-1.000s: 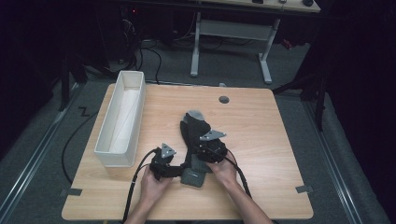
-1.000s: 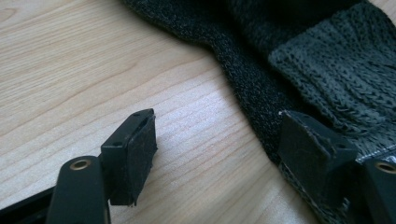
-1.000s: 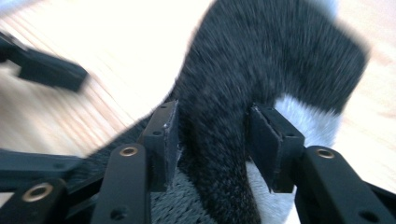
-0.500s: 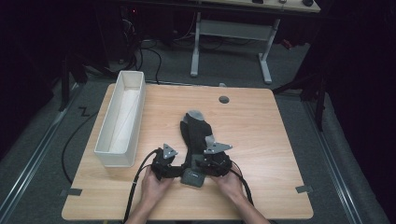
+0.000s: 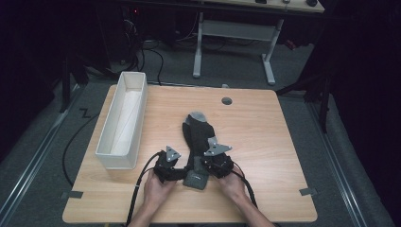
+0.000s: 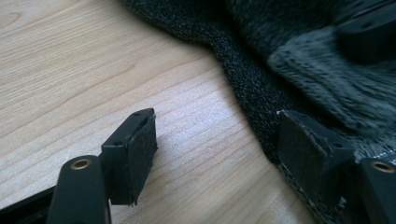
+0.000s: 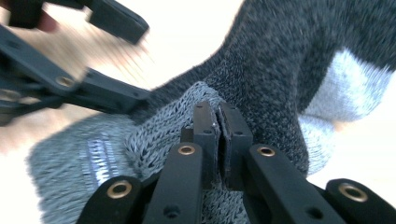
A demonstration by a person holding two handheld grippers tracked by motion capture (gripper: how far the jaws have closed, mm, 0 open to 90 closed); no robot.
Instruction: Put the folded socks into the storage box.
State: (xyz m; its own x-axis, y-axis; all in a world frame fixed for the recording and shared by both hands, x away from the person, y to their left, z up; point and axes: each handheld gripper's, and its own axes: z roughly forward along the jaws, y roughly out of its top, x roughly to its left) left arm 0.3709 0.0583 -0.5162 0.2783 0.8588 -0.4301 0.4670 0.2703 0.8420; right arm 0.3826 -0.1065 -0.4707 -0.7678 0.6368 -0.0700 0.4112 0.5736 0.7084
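White bin (image 5: 124, 122) at table's (image 5: 265, 137) left edge; grey desk frame (image 5: 231, 33) beyond.

1. High view: the table (image 5: 265, 123) is evenly lit from above; the floor and room around it sink into near black
2. The same view is soft and grainy, with weak shadows beside the bin (image 5: 124, 120)
3. Left gripper view: bright, with a pale sheen on the wood; the sock (image 6: 299, 60) blurs toward the top right
4. Right gripper view: the background is blown out to white, the other gripper at upper left is blurred, and the knit near the jaws is sharp
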